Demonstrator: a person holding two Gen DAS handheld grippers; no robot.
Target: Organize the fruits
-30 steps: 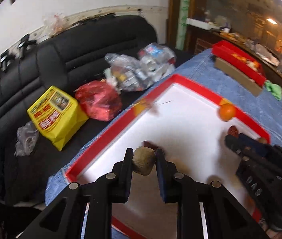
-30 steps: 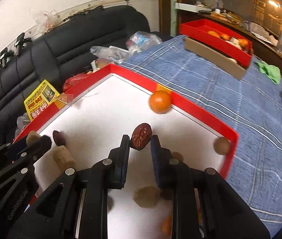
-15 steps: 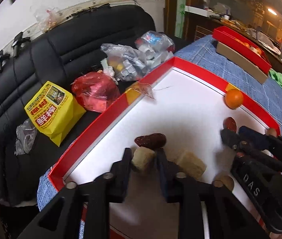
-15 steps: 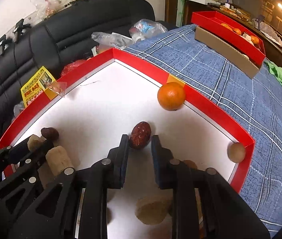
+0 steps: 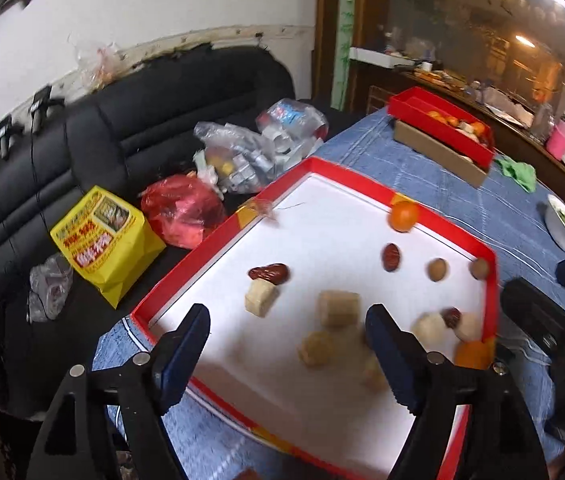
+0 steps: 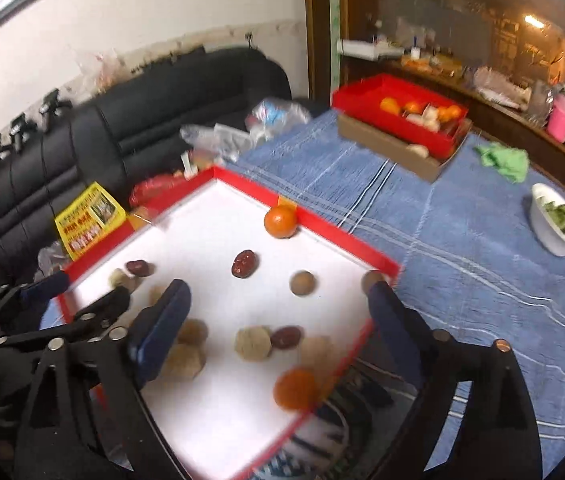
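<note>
Left gripper point(image 5: 286, 332): jaws just opened wide, nothing held. Right gripper point(image 6: 278, 304): jaws likewise just spread, empty. Fruits lie loose in the red-rimmed tray point(image 6: 334, 236) at frame centre; orange point(image 6: 280, 221) at its upper rim, red date point(image 6: 244, 264) below it.

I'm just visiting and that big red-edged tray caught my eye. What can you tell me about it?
The tray is shallow and rectangular, with a low red rim and a smooth white floor; it looks like cardboard. It lies flat on the blue cloth, one edge toward the black sofa. Loose in it lie two oranges, dark red dates, round brown fruits and pale chunks. A yellow patch marks the rim by the far orange.
</note>
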